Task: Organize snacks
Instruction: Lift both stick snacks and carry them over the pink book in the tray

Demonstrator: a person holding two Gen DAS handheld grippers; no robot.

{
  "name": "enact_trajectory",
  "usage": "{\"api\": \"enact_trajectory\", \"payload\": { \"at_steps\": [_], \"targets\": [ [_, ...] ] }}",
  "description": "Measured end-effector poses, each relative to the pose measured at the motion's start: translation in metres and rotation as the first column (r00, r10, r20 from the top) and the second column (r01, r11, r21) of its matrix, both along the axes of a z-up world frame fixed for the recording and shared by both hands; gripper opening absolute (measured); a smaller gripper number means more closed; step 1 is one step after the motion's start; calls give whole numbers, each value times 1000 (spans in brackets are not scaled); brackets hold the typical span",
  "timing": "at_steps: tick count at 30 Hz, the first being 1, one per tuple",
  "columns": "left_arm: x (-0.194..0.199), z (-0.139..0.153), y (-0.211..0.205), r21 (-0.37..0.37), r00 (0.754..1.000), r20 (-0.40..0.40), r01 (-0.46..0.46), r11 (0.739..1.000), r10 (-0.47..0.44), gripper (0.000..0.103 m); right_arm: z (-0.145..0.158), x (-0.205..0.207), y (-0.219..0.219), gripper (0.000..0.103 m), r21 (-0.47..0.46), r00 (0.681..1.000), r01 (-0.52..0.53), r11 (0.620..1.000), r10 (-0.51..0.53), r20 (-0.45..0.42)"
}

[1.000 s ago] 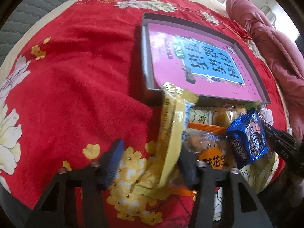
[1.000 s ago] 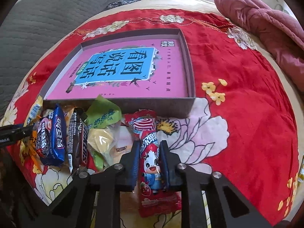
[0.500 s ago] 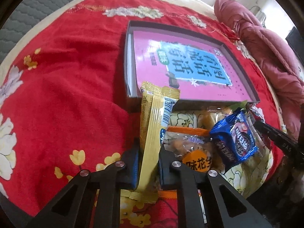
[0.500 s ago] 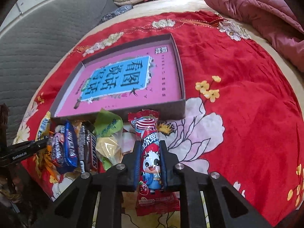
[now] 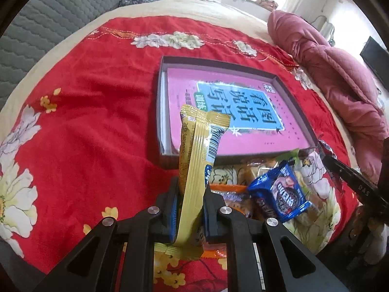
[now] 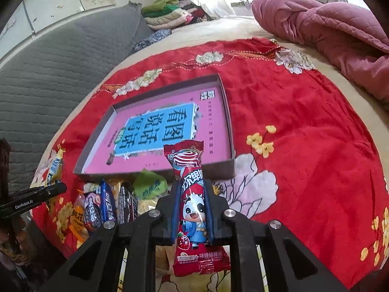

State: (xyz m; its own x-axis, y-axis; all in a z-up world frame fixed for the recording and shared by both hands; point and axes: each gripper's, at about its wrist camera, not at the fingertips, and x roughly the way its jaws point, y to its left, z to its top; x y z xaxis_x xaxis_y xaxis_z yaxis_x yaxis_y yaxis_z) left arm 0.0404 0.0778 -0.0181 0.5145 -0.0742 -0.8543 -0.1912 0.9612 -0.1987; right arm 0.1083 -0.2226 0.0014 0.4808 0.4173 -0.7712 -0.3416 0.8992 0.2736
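My left gripper (image 5: 190, 194) is shut on a long gold snack packet (image 5: 197, 150) and holds it upright above the red cloth, in front of the shallow grey box (image 5: 159, 112) with a pink book inside. My right gripper (image 6: 192, 194) is shut on a red cartoon-cow candy packet (image 6: 190, 194), lifted just before the same box (image 6: 229, 131). A pile of snacks lies by the box's near wall, with a blue cookie pack (image 5: 282, 194) on top; the pile also shows in the right wrist view (image 6: 107, 206).
A red flowered cloth (image 5: 85, 121) covers the bed. A pink quilt (image 6: 328, 34) is bunched at the far right. A grey padded headboard (image 6: 48, 73) runs along the left. Folded clothes (image 6: 170, 14) are stacked at the back.
My left gripper went from open to shut on the gold packet and lifted it. My right gripper, holding the red packet throughout, has risen and tilted up toward the box.
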Motion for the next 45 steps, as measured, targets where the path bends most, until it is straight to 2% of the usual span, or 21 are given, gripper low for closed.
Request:
{"api": "enact_trajectory", "payload": {
  "at_steps": [7, 19, 29, 36, 45],
  "targets": [
    [9, 3, -1, 4, 1000, 9, -14, 1000, 14, 16, 5, 9, 3, 18, 57, 1000, 7, 998, -8, 12],
    [35, 11, -4, 36, 999, 26, -39, 999, 38, 16, 12, 33, 21, 18, 69, 996, -25, 997, 19, 93],
    [58, 11, -4, 49, 998, 27, -56, 997, 55, 16, 13, 51, 30, 18, 75, 992, -38, 996, 28, 119],
    [73, 6, -9, 52, 997, 32, -69, 996, 68, 16, 8, 61, 36, 18, 68, 992, -47, 997, 38, 122],
    [93, -9, -13, 67, 998, -2, -58, 996, 58, 16, -5, 74, 38, 18, 59, 996, -31, 998, 26, 82]
  ]
}}
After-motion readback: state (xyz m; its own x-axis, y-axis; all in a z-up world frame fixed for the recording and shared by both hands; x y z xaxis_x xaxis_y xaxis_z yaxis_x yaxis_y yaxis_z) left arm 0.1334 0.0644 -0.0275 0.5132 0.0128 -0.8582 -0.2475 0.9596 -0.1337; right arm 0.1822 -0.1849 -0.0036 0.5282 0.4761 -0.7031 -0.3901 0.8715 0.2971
